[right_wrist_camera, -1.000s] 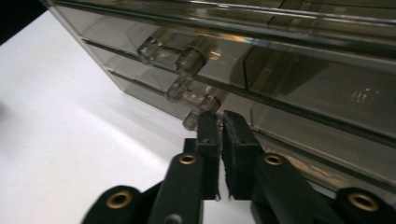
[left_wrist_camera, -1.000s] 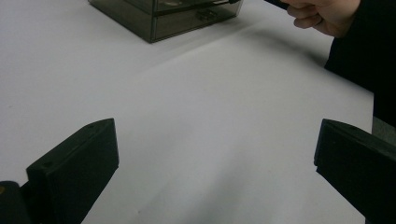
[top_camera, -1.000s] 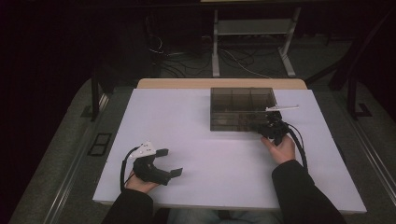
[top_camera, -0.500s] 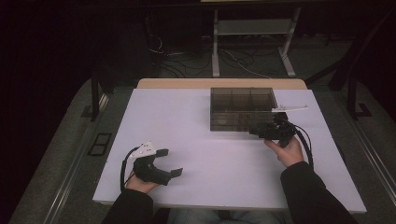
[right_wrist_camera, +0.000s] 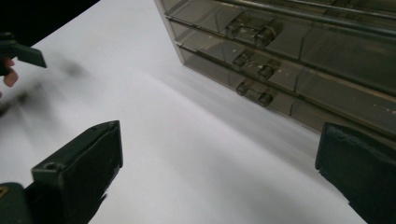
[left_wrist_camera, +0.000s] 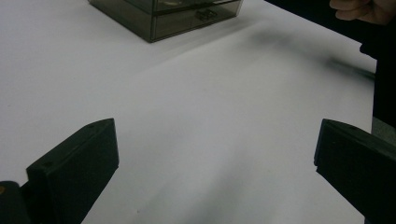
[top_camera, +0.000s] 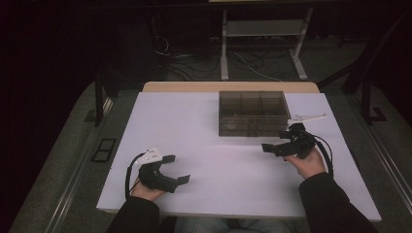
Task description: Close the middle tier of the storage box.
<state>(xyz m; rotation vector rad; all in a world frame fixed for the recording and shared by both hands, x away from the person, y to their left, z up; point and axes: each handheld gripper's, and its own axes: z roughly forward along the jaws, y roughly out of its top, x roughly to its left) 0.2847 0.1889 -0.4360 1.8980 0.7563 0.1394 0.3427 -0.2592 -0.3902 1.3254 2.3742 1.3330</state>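
Grippers both spread wide, empty: left gripper point(top_camera: 176, 169) low over white table point(top_camera: 218, 160), right gripper point(top_camera: 276, 141) just beside smoky plastic box point(top_camera: 251, 112)

The right gripper point(top_camera: 275, 141) now sits back from the smoky drawer box point(top_camera: 251, 112), its jaws turned leftward across the table instead of up against the box's front corner. The right hand point(top_camera: 307, 162) lies nearer the person.
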